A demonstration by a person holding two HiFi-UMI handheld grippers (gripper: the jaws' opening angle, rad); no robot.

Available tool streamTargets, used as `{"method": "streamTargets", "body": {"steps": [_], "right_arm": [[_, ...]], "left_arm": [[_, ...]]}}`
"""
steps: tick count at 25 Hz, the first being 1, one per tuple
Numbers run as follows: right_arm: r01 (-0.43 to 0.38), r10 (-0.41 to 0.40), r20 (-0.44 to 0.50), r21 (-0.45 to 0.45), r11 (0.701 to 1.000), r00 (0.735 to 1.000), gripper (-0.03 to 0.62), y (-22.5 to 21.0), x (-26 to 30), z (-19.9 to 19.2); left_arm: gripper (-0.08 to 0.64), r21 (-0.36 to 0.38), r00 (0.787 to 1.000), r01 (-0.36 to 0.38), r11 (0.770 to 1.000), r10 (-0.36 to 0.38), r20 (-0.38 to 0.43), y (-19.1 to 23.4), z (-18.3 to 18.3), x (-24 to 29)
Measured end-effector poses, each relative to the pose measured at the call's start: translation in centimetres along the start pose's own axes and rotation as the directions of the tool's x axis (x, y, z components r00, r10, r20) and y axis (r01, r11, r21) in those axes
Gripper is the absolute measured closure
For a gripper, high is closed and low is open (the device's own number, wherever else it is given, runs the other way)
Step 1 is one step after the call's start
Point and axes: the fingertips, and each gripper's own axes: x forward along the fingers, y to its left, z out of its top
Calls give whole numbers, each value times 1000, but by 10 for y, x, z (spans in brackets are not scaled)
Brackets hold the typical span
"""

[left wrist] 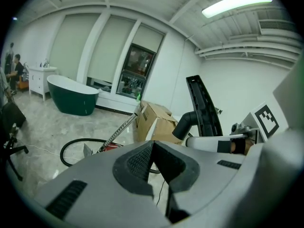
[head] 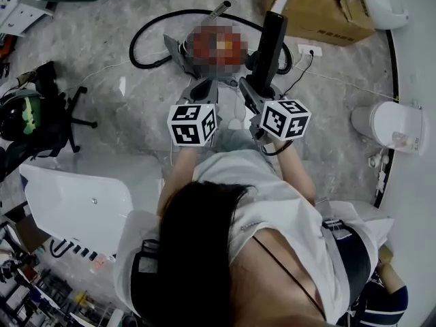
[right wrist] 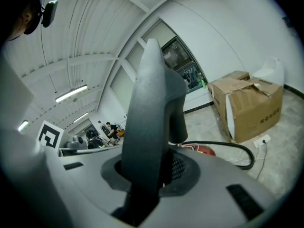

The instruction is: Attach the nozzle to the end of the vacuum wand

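Note:
A long black floor nozzle point(head: 270, 41) stands upright between the jaws of my right gripper point(head: 252, 92), which is shut on its lower part. In the right gripper view the nozzle point(right wrist: 153, 113) fills the middle and hides most of the jaws. My left gripper point(head: 203, 92) is beside it on the left, shut and holding nothing; its pads point(left wrist: 142, 161) meet. On the floor ahead lies the red vacuum body point(head: 216, 46), with the metal wand point(head: 219, 10) sticking up and away from it. The wand point(left wrist: 118, 131) also shows in the left gripper view, left of the nozzle point(left wrist: 204, 106).
A black hose point(head: 153, 29) loops on the marble floor around the vacuum. A cardboard box point(head: 319, 9) stands at the back right, a white bin point(head: 392, 125) at the right, a black chair point(head: 48, 107) and white table point(head: 75, 199) at the left. A green bathtub point(left wrist: 73, 95) stands far off.

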Motion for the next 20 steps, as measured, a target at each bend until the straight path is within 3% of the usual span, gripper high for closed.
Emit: {"method": "streamTargets", "body": {"steps": [20], "right_arm": [[-9,9,-11,4,1000,1000,495,-45,22,32]], "left_arm": [[558,-35,998,-66,997,66,9,3,21,46]]}}
